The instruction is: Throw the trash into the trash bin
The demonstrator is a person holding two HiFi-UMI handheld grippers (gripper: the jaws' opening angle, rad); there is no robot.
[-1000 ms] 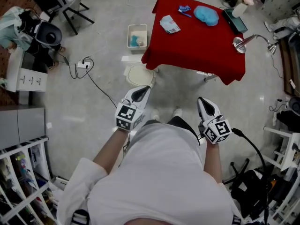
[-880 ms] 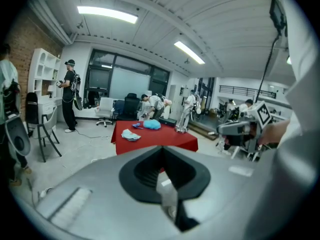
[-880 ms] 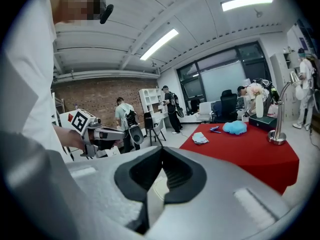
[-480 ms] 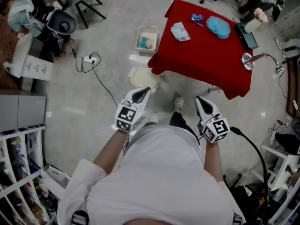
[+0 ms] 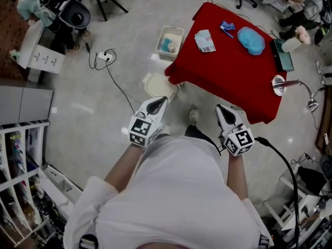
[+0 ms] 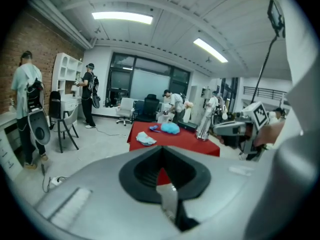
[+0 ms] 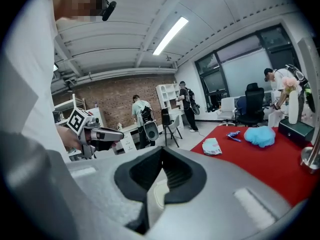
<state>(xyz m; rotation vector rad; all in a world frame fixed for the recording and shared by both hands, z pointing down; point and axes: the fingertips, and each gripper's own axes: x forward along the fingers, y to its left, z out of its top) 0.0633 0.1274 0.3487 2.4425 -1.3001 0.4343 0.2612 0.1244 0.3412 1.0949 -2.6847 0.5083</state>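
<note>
1. The fingers of the left gripper [image 5: 154, 105] are pressing together with nothing between them, probably because no trash is within reach yet.
2. The fingers of the right gripper [image 5: 227, 116] are also lying fully together and are carrying nothing.
3. The person is holding both grippers low before the body and pointing them toward the red bench [image 5: 233, 74], well apart from it; this looks like a carrying posture, not a reaching one.
4. The trash is lying on the bench: a crumpled white packet [image 5: 205, 40], a small blue wrapper [image 5: 226, 28] and a blue bundle [image 5: 251, 39].
5. The trash bin [image 5: 161, 38] is standing on the floor just beside the bench corner, seemingly so that each piece needs only a short carry.
</note>
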